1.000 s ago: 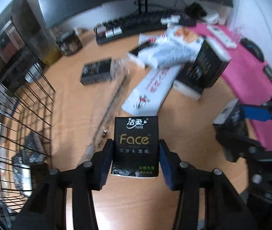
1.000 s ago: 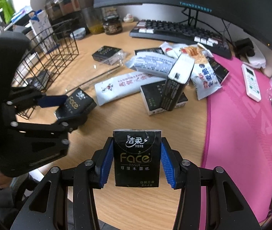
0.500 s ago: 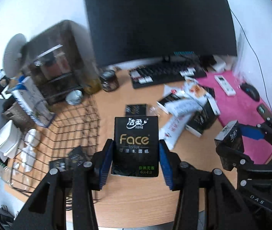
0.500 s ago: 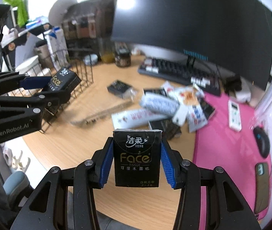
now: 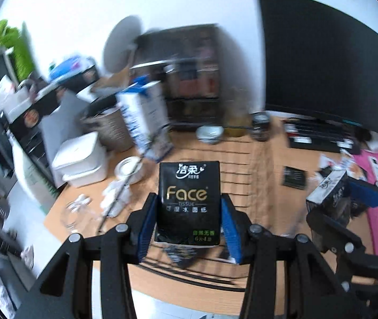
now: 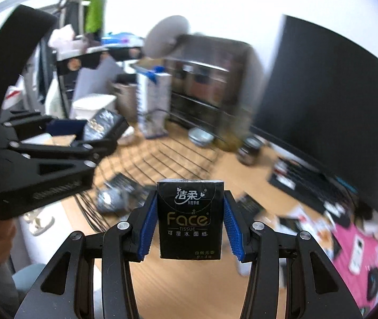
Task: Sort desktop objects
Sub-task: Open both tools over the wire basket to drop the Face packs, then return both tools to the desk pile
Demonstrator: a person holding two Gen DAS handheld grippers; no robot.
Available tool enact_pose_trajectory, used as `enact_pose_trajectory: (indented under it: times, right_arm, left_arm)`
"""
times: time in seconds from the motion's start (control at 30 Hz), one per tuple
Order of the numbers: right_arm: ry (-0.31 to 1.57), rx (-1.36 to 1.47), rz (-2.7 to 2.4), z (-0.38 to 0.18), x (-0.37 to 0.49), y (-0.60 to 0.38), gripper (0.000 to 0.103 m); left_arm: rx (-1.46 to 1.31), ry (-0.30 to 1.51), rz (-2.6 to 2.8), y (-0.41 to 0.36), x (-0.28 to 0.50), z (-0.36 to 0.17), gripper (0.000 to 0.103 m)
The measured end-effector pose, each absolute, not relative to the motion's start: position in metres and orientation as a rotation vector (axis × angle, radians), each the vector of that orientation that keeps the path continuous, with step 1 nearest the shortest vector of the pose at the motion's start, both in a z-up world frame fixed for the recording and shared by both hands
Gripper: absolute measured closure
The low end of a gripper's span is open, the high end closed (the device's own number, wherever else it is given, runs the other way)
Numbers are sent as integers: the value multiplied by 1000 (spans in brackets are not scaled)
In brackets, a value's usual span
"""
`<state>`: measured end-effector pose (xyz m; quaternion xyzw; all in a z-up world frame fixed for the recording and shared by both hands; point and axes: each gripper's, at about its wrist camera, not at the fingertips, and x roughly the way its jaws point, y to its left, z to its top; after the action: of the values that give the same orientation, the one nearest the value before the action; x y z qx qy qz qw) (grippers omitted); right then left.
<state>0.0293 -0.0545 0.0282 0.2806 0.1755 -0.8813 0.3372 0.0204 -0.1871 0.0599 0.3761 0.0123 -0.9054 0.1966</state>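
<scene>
My left gripper (image 5: 189, 223) is shut on a black "Face" tissue pack (image 5: 189, 199), held upright above the black wire basket (image 5: 244, 154). My right gripper (image 6: 189, 223) is shut on a second black "Face" tissue pack (image 6: 190, 218), held over the desk near the wire basket (image 6: 178, 156). Several black packs (image 6: 117, 191) lie inside the basket. In the right wrist view the left gripper (image 6: 93, 135) shows at left with its pack (image 6: 103, 125). In the left wrist view the right gripper (image 5: 348, 196) shows at right with its pack (image 5: 327, 188).
A snack and pack pile (image 6: 306, 220) lies on the wooden desk before the keyboard (image 6: 308, 183) and monitor (image 6: 329, 106). A pink mat (image 6: 356, 242) covers the right. A white box (image 5: 79, 159), milk carton (image 5: 146, 122) and dark shelf (image 5: 191, 79) stand beyond the basket.
Both grippers rose and swung left from the pile toward the wire basket, each keeping its tissue pack. The basket now lies below and ahead of them.
</scene>
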Motion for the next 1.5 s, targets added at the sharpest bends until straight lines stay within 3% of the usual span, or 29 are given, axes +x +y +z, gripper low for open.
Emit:
enact_pose_trajectory:
  times: [0.43,0.57,0.83,0.93,1.5]
  right_arm:
    - [531,759,-2155,-6,29,-126,55]
    - [551,726,-2163,-8,31,-126,52]
    - [500,699,-2189,3,32,-114,49]
    - [473,693,-2214,11,34,-98,49]
    - [370,766,-2470,20,36,30,48]
  left_arm:
    - [1205,95,-2374,-237,16,19,51]
    - [1191,72,-2369,-234,17,20,39]
    - [1099,71,-2398,-230,28,36,35]
    - [1076,47,-2427,-218,30,42,30]
    - [1116,-162,-2688,-89,8,44,30]
